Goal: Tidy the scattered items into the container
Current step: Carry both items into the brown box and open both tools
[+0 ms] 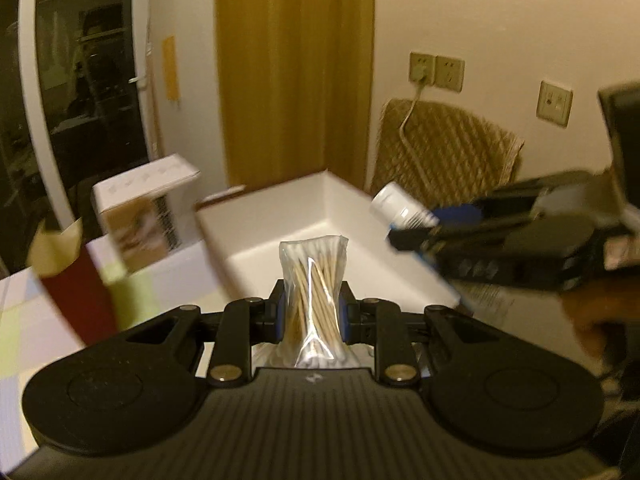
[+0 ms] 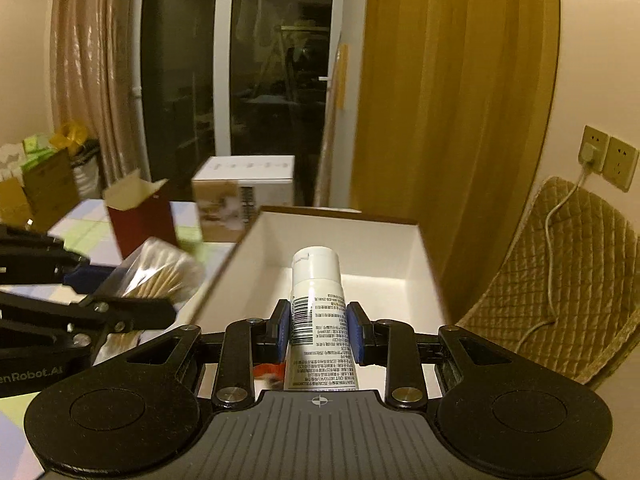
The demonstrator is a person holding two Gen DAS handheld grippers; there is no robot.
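My left gripper (image 1: 312, 314) is shut on a clear bag of cotton swabs (image 1: 314, 280), held upright just short of the near wall of the open white box (image 1: 280, 212). My right gripper (image 2: 318, 326) is shut on a white tube with printed text and a barcode (image 2: 318, 300), cap pointing forward over the white box (image 2: 384, 248). In the left wrist view the right gripper (image 1: 416, 226) comes in from the right with the tube's cap (image 1: 390, 200) over the box. In the right wrist view the left gripper (image 2: 132, 300) and the swab bag (image 2: 160, 272) sit left of the box.
A dark red open carton (image 2: 140, 220) and a white-and-brown carton (image 2: 244, 192) stand on the pastel checked tablecloth (image 2: 80, 232) left of the box. A quilted chair back (image 2: 560, 280) with a cable stands at the right by wall sockets. Curtains and a dark glass door are behind.
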